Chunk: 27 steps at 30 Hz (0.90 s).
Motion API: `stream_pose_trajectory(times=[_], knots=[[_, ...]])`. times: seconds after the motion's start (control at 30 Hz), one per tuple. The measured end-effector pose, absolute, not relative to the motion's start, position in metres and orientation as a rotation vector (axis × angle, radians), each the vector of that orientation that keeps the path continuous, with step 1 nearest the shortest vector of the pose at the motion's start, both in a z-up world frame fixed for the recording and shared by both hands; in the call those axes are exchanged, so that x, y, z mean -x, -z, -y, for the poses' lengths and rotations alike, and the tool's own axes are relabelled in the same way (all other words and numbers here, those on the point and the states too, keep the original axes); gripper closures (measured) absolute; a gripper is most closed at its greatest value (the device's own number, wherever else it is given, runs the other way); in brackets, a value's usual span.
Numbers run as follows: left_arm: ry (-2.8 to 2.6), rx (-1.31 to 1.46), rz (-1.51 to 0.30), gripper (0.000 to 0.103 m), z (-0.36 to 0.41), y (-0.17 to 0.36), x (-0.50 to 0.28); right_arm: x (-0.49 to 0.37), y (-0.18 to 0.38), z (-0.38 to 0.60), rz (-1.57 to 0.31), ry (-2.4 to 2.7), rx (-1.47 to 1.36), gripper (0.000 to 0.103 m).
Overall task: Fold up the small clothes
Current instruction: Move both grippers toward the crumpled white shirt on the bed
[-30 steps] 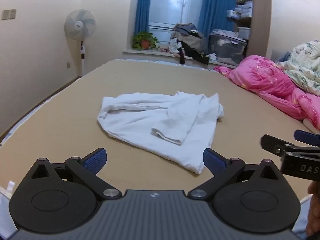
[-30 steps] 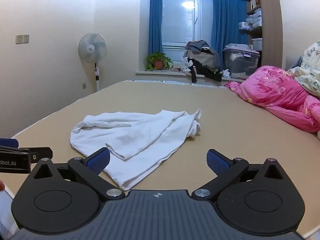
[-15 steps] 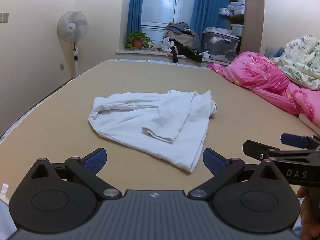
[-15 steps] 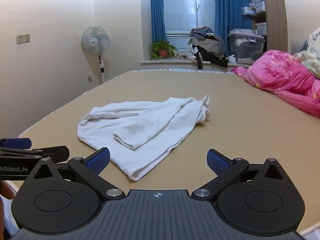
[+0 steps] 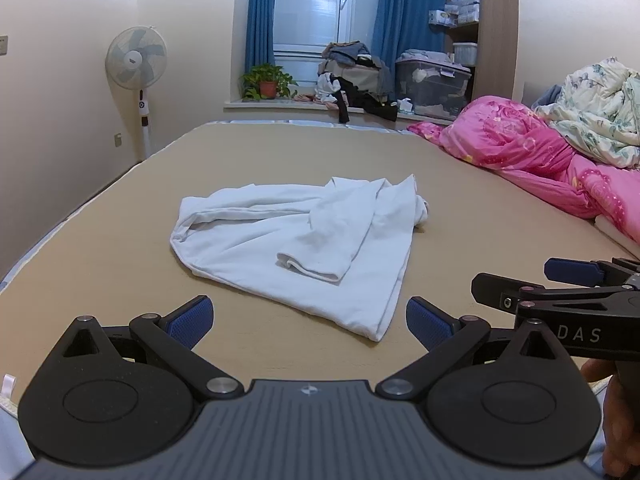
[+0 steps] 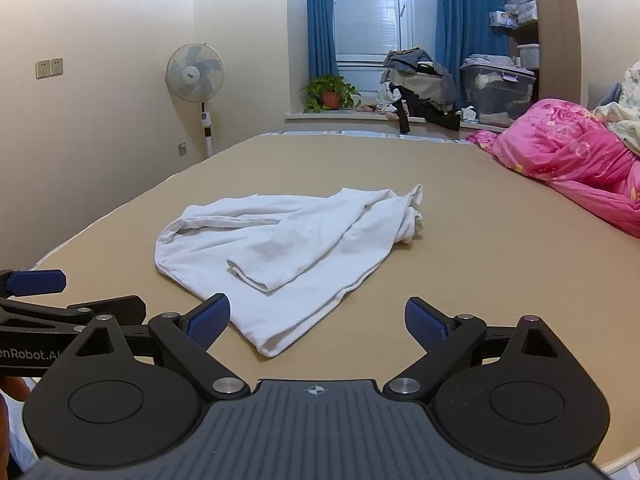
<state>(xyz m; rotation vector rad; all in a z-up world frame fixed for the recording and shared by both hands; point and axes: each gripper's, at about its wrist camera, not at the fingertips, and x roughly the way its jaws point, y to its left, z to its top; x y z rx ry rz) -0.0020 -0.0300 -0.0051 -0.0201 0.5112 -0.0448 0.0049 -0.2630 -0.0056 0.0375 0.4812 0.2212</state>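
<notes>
A crumpled white T-shirt [image 5: 304, 240] lies mid-frame on the tan bed [image 5: 120, 240]. The left gripper [image 5: 308, 316] and right gripper [image 6: 316, 316] hover at bottom, both spread wide, holding nothing.

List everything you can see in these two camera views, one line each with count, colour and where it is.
white garment: one, white, crumpled in the middle of the bed
bed surface: one, tan, fills the foreground
pink quilt: one, pink, right side of the bed
floral quilt: one, pale with a green print, on the pink quilt
standing fan: one, white, by the left wall
potted plant: one, green in a red pot, on the windowsill
curtains: two, blue, either side of the window
storage box: one, clear, far right on the sill
left gripper: one, black with blue pads, open, empty
right gripper: one, black with blue pads, open, empty
</notes>
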Motion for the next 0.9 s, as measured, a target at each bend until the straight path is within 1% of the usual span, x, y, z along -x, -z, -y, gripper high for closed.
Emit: stream_pose_trajectory(times=[0.9], knots=[[0.048,0.021,-0.530,0.000,0.0267,0.0120,-0.0059,-0.0068,0.0068,0.2625,-0.490,-0.216,-0.034,0.010]])
